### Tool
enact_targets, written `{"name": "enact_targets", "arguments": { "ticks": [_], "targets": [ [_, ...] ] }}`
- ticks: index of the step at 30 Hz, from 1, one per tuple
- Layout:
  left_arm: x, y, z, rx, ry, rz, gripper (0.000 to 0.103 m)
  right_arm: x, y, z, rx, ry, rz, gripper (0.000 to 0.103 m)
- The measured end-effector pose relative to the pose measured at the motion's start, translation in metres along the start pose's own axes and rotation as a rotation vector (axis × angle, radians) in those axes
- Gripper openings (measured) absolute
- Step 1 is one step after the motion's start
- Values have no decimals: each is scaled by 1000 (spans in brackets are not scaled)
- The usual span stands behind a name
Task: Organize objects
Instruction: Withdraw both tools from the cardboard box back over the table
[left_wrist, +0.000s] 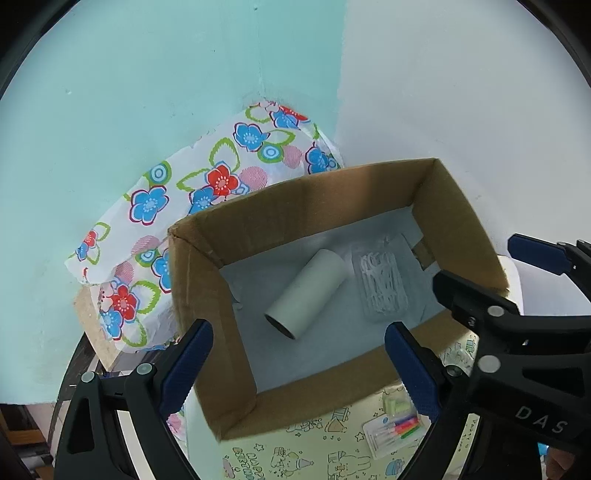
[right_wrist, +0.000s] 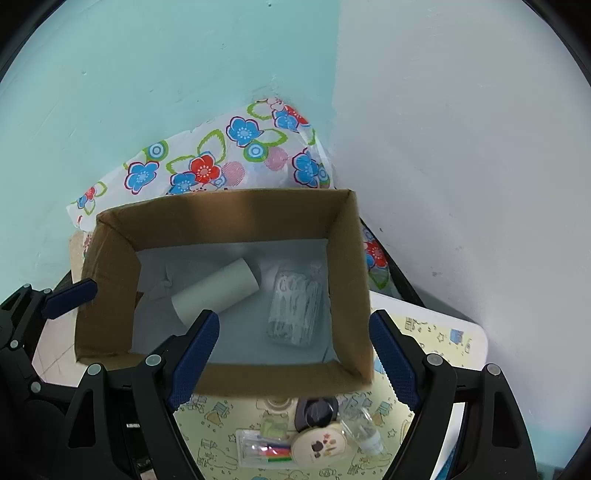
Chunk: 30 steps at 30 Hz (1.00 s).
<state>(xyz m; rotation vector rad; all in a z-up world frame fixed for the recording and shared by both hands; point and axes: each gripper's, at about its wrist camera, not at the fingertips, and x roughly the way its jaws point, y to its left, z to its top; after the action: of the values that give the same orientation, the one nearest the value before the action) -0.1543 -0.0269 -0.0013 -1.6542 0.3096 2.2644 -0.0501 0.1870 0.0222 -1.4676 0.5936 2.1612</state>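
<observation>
Both grippers' fingers, left (left_wrist: 299, 365) and right (right_wrist: 293, 360), stand apart and empty above our cardboard box (right_wrist: 236, 212), where the paper tube (right_wrist: 216, 293) and bagged picks (right_wrist: 295, 314) lie just beyond the tips, apparently dropped there for sorting.

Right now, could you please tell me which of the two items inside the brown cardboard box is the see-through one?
The clear plastic packet of white floss picks, lying flat by the right wall. The pale cardboard tube beside it is opaque.

Open-topped box (right_wrist: 236, 218), roll (right_wrist: 216, 291) inside
</observation>
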Motion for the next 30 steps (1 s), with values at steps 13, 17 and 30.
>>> {"name": "enact_targets", "arguments": {
  "ticks": [13, 17, 30],
  "targets": [
    [-55, -33, -53, 56, -76, -17, 100, -64, -2, -57, 11, -37, -80, 85],
    [-55, -39, -70, 57, -61, -30, 100, -70, -4, -77, 31, -30, -74, 85],
    [-50, -67, -114, 102, -71, -9, 100, -66, -16, -135, 87, -3, -52, 85]
  ]
}}
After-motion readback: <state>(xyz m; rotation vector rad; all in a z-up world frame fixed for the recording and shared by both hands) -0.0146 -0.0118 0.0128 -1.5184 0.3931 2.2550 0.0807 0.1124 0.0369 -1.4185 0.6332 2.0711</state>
